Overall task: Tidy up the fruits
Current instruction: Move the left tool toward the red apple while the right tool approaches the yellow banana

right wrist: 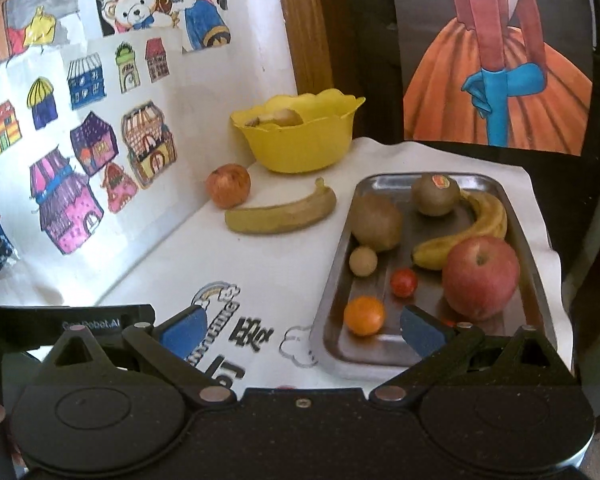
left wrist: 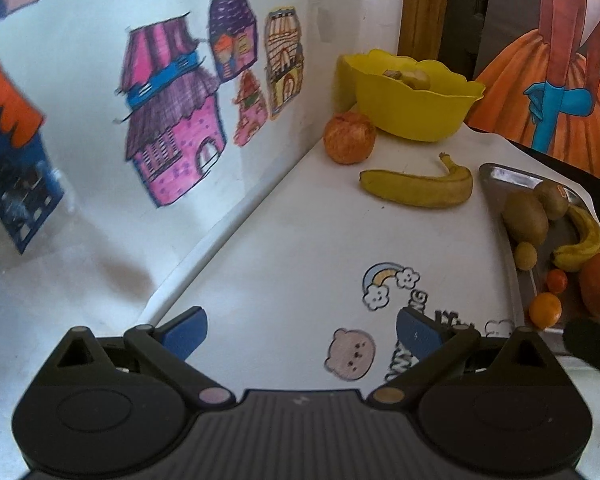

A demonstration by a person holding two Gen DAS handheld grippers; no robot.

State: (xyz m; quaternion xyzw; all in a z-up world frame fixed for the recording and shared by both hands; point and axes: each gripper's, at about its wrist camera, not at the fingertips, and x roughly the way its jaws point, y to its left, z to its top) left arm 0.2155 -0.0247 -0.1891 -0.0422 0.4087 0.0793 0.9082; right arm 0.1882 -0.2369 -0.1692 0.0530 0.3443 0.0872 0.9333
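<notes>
Hovering with jaws spread and empty, the right gripper (right wrist: 300, 330) hangs over the tray's (right wrist: 512, 208) near end, seemingly choosing fruit: ahead lie two kiwis, one banana (right wrist: 466, 230), one apple (right wrist: 480, 276). Left gripper (left wrist: 300, 334), likewise spread, faces the bowl (left wrist: 416, 110) far ahead.

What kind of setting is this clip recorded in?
Probably a home, perhaps a child's room: hand-coloured house drawings taped to the wall, a cartoon-print tablecloth, and a metal tray and yellow bowl holding fruit.
</notes>
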